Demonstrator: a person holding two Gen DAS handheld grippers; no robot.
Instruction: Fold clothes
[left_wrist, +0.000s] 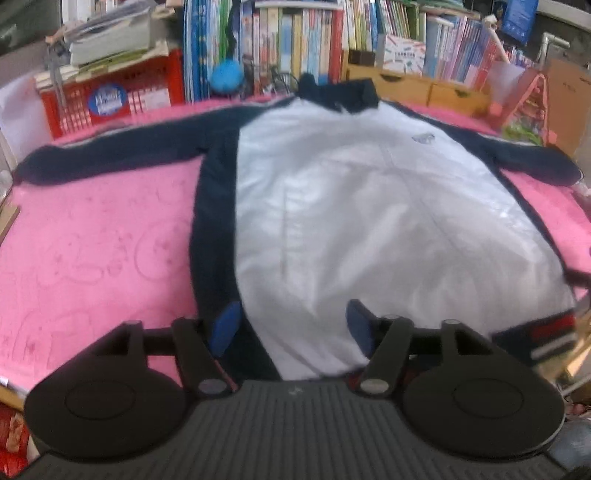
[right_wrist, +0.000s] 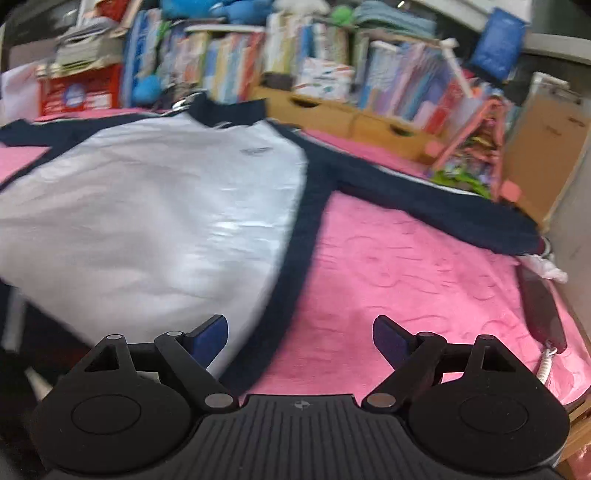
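A white jacket (left_wrist: 351, 206) with navy sleeves, collar and side panels lies spread flat, front up, on a pink cloth (left_wrist: 96, 236). Both sleeves stretch out sideways. Its striped hem band (left_wrist: 546, 334) hangs over the near right edge. My left gripper (left_wrist: 291, 326) is open above the jacket's lower left part, with nothing between its blue pads. In the right wrist view the same jacket (right_wrist: 147, 206) fills the left half. My right gripper (right_wrist: 301, 338) is open over the jacket's navy side panel and the pink cloth (right_wrist: 406, 266), holding nothing.
Books (left_wrist: 295, 44) line the back of the table, with a red crate (left_wrist: 110, 99) at the back left and wooden boxes (left_wrist: 424, 86) at the back right. A colourful bag (right_wrist: 469, 155) and a cardboard box (right_wrist: 543, 147) stand on the right. A dark flat object (right_wrist: 541, 306) lies near the right edge.
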